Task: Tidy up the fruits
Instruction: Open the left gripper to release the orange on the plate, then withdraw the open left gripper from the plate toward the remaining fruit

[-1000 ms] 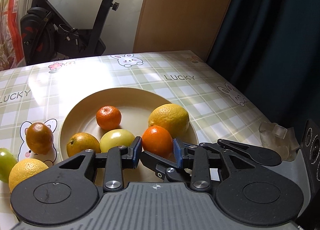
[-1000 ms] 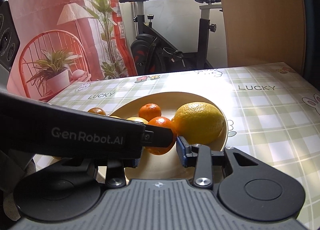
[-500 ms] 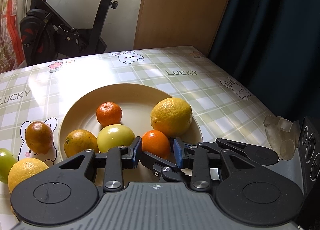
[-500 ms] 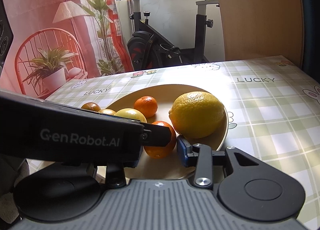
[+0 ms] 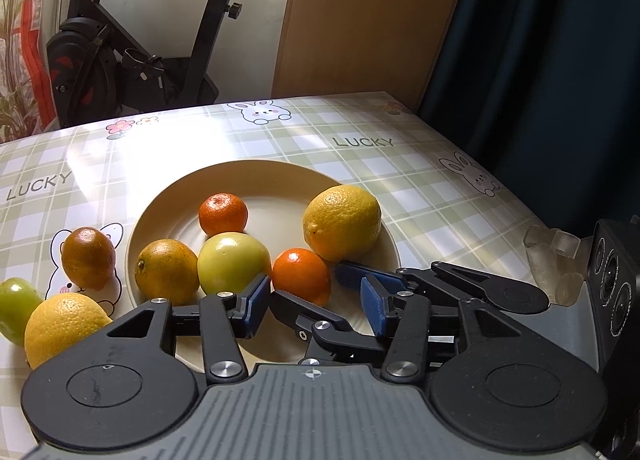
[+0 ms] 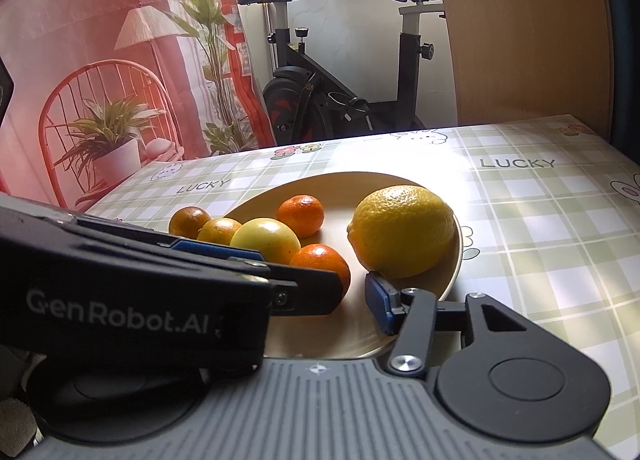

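A cream plate (image 5: 280, 188) (image 6: 452, 280) holds a large lemon (image 5: 342, 222) (image 6: 402, 230), a mandarin (image 5: 223, 214), a yellow-green apple (image 5: 234, 262), a yellow-orange fruit (image 5: 166, 270) and a small orange (image 5: 300, 274) (image 6: 324, 264). My left gripper (image 5: 314, 308) is open just behind the small orange, its pads clear of it. My right gripper (image 6: 316, 300) reaches in from the right and is open and empty; the left gripper's body hides its left finger. Off the plate to the left lie a dark orange (image 5: 88, 258), a lemon (image 5: 64, 326) and a green fruit (image 5: 16, 302).
A clear plastic piece (image 5: 554, 260) lies near the table's right edge. Beyond the checked tablecloth (image 5: 420, 180) stand an exercise bike (image 5: 152, 60), a wooden panel (image 5: 368, 20) and a dark curtain (image 5: 552, 60). The two grippers overlap above the plate's near rim.
The left gripper's jaws have spread and let go of the small orange, which now rests on the plate. Both grippers have drawn back slightly.
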Motion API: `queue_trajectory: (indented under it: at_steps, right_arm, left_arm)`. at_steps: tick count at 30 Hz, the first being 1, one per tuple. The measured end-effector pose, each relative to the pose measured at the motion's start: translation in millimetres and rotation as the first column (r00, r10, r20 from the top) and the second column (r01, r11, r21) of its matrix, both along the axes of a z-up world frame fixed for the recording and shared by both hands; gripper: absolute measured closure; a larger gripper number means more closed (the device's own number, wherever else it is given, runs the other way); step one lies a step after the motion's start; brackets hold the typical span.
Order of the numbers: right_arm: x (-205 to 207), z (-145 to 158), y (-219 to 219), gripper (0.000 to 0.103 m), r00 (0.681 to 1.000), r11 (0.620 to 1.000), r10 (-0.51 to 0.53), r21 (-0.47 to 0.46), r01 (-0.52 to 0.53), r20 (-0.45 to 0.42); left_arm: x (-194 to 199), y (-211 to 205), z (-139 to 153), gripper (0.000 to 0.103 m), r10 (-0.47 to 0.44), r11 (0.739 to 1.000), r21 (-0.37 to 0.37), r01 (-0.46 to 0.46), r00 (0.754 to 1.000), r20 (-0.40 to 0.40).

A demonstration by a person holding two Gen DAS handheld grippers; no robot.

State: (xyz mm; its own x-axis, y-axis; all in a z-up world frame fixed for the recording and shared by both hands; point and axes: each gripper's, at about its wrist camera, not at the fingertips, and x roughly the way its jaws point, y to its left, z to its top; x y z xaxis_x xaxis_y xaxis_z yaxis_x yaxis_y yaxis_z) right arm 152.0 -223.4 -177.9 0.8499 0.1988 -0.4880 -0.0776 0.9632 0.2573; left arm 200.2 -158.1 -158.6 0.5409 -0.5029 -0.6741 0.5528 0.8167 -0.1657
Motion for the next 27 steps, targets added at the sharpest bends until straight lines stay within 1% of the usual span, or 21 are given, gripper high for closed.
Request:
queue_trajectory:
  at_steps: [10, 16, 19, 21, 23, 27]
  right_arm:
    - [-5, 1, 0, 0.041, 1.0, 1.0, 0.009, -0.002, -0.009, 0.025]
    - [-7, 2, 1, 0.039, 1.0, 1.0, 0.005, -0.009, -0.005, 0.027]
    - [-13, 4, 3, 0.038, 0.999, 1.0, 0.003, -0.03, -0.002, 0.038]
    - [-23, 7, 5, 0.038, 0.998, 0.999, -0.005, -0.049, 0.007, 0.057]
    - [-31, 9, 4, 0.038, 0.998, 0.999, -0.008, -0.039, 0.01, 0.067]
    - [-33, 16, 3, 0.038, 0.998, 0.999, -0.012, -0.034, 0.014, 0.056]
  left_arm:
    - [-3, 10, 5, 0.049, 0.039, 0.999, -0.024, -0.039, 0.999, -0.008]
    - [-4, 15, 6, 0.048, 0.063, 0.998, -0.028, -0.063, 0.998, -0.011]
    - [-6, 19, 8, 0.048, 0.063, 0.997, -0.045, -0.064, 0.998, -0.019]
    - [-11, 23, 12, 0.048, 0.064, 0.997, -0.05, -0.064, 0.998, -0.006]
    - [-13, 29, 17, 0.048, 0.061, 0.996, -0.065, -0.061, 0.998, -0.002]
    - [-18, 43, 26, 0.048, 0.058, 0.993, -0.106, -0.058, 0.998, -0.009]
